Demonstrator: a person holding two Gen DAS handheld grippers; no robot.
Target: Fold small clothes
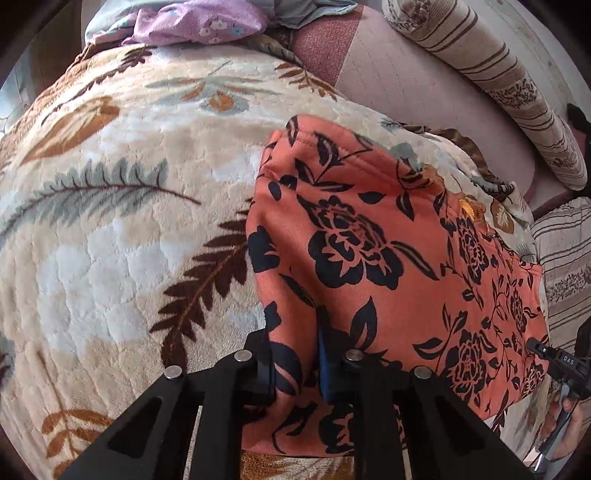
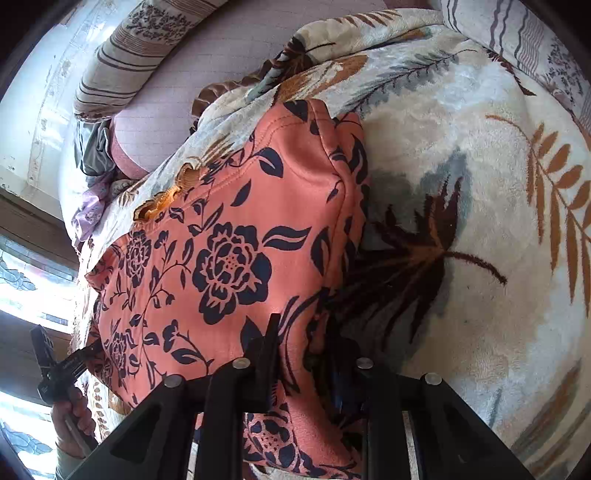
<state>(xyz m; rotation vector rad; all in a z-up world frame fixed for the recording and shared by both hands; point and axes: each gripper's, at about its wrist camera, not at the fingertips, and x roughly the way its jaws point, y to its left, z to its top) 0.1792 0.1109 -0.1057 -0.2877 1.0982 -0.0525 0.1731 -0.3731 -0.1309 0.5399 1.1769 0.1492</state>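
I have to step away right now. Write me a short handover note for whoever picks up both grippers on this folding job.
Left gripper: shut on the near edge of the orange garment with a black flower print, cloth pinched between its fingers.
Right gripper: shut on the same garment's near edge, at the other corner.
The garment lies on the cream plush blanket with a leaf pattern, roughly flat. A pile of lilac and grey-blue clothes waits at the far end of the bed.
Done: both near corners gripped.
Left: probably carry the gripped edge over to the far edge, release, smooth, then take the next piece.
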